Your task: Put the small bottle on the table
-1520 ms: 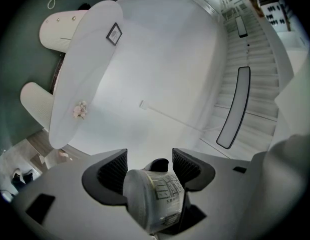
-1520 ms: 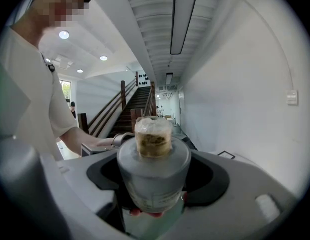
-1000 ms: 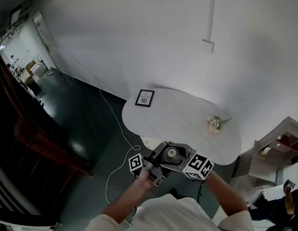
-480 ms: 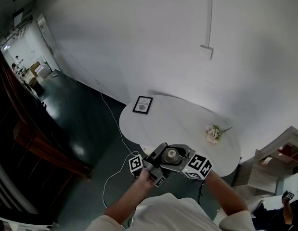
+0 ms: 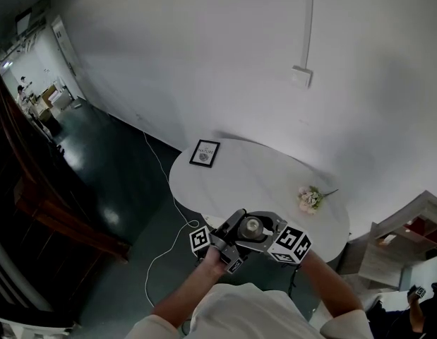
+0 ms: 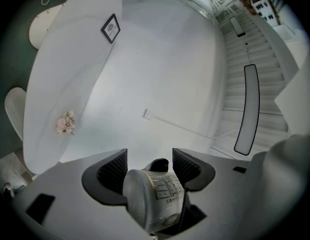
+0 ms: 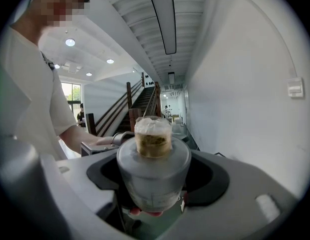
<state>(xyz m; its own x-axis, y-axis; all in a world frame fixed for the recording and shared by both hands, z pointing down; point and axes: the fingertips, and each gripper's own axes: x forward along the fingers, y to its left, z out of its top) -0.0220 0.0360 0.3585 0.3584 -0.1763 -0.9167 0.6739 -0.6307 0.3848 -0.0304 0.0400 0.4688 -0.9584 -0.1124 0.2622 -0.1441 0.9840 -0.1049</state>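
1. We hold both arms out in front of our chest, the left forearm point(image 5: 184, 294) and the right forearm point(image 5: 332, 288) angling inward until the two tools meet.
2. Our left hand point(image 5: 212, 255) wraps the grip of the left hand-held gripper point(image 6: 149, 165). Its jaws are closed on the small bottle point(image 6: 153, 196), one ribbed pad on each side.
3. The right hand-held gripper point(image 7: 153, 174) sits just beside the left one and points back toward our body. Its jaws also clamp the small bottle from both sides.
4. The left marker cube point(image 5: 199, 239) and the right marker cube point(image 5: 294, 244) sit at the outer ends of the pair.
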